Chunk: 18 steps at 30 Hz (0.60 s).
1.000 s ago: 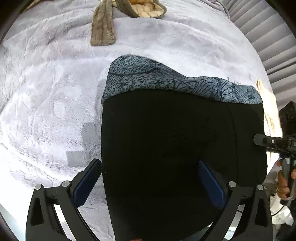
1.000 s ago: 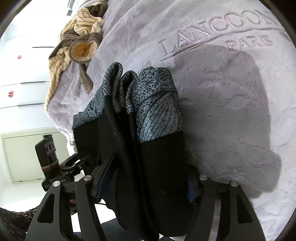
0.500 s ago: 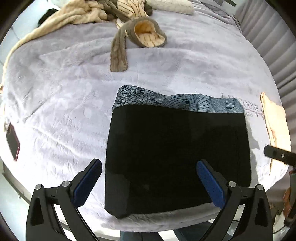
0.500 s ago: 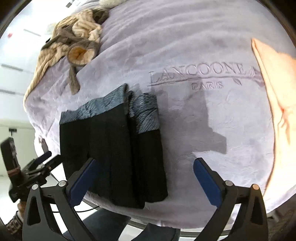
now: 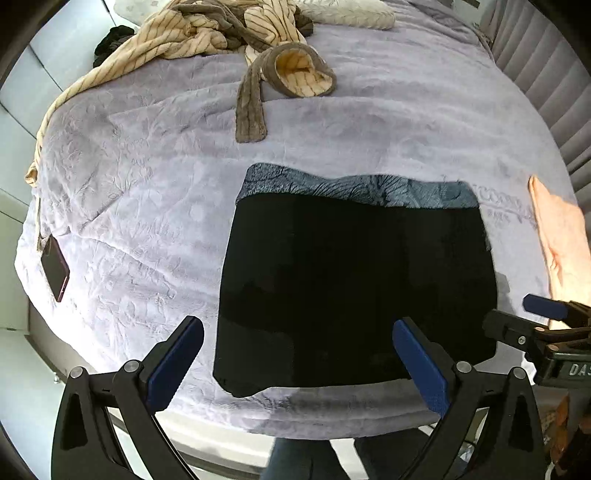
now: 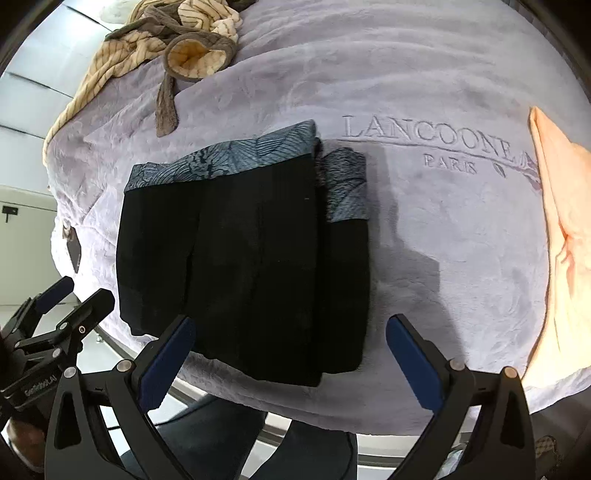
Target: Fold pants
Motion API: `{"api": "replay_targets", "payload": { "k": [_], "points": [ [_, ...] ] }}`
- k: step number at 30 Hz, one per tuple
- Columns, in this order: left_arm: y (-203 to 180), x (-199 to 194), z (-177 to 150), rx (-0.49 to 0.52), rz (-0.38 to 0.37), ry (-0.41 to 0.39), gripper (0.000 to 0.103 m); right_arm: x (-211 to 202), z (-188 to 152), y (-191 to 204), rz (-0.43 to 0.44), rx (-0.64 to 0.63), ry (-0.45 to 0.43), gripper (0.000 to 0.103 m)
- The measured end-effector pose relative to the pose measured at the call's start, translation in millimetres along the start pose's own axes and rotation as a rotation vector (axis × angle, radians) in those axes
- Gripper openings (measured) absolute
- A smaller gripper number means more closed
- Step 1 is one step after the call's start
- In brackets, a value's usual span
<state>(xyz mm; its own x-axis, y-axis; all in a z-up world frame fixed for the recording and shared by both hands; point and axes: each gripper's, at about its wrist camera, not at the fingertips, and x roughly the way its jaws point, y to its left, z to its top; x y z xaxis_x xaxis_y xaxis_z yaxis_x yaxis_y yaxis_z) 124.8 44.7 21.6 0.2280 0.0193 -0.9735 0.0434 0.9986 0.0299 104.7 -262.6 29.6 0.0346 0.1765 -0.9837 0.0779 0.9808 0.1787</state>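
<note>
The black pants (image 5: 354, 288) lie folded into a flat rectangle near the front edge of the bed, with a blue-grey patterned band (image 5: 354, 186) along the far side. They also show in the right wrist view (image 6: 251, 266), stacked in layers. My left gripper (image 5: 295, 365) is open and empty, held above the bed's front edge, clear of the pants. My right gripper (image 6: 290, 360) is open and empty, also lifted off the pants; it shows at the right in the left wrist view (image 5: 532, 321).
The bed has a lilac plush blanket (image 5: 369, 122) with embossed lettering (image 6: 436, 144). A striped beige and brown garment pile (image 5: 236, 33) lies at the far side. A peach cloth (image 6: 561, 229) lies at the right. A phone (image 5: 54, 267) lies at the left edge.
Both grippers have let go of the pants and pulled back and up from the bed. The folded pants stay flat on the blanket.
</note>
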Motion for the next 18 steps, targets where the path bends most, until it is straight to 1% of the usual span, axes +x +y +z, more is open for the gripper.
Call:
{"api": "replay_targets", "payload": {
  "k": [5,8,10,16,18],
  "points": [
    [4,13,-4,0.047,0.012,0.027,0.103,0,-4,13,-0.064,0.028,-0.024,0.103],
    [7,17,-10,0.074,-0.003,0.021,0.103,-1,-9,21,-0.087,0.039,-0.042,0.103],
    [10,20,-13,0.085,-0.008,0.030,0.103,0,-11,25,-0.104,0.046,-0.052,0.103],
    [18,17,-20,0.114,-0.006,0.029,0.103,-1,-19,38,-0.135,0.081,-0.075,0.103],
    [19,14,-20,0.117,-0.023,0.018,0.103,-3,-22,42,-0.146,0.075,-0.086,0.103]
  ]
}}
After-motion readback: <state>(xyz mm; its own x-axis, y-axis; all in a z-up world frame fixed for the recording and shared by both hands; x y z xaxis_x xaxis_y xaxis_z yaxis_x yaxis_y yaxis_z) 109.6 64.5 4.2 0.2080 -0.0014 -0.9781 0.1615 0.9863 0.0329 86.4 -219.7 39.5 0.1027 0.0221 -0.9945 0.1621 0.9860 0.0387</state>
